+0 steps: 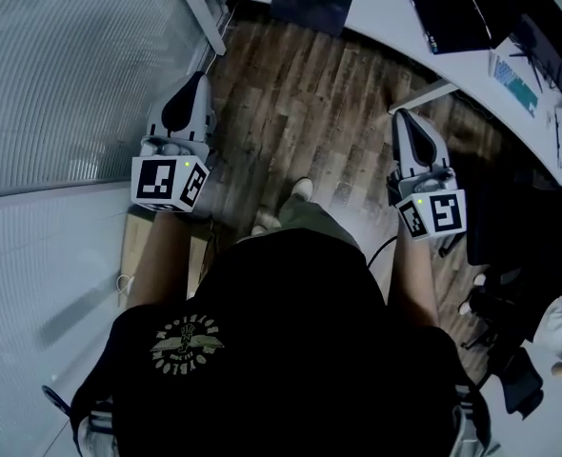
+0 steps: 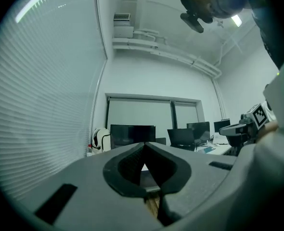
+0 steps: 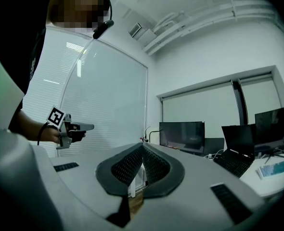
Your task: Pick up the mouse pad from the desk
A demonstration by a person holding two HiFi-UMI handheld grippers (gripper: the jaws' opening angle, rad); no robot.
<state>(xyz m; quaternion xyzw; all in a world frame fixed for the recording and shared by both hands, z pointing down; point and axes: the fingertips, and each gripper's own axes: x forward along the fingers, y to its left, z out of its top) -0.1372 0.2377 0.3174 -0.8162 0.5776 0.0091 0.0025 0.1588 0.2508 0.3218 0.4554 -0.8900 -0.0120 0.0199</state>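
A brown wood-plank floor (image 1: 300, 112) is filling the middle of the head view, and a white curved desk (image 1: 376, 12) is sweeping across the top. The dark, flat, round-cornered mouse pad (image 1: 310, 5) is lying at the desk's near edge, top centre, well apart from both grippers. The left gripper (image 1: 201, 79) and right gripper (image 1: 402, 117) are each pressing 2 ribbed black pads (image 2: 127, 167) together on nothing. Jaws arriving closed would likely be sliding over the thin pad or nudging it off the edge.

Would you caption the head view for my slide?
Left claw and right claw, shut, short of mouse pad on desk.
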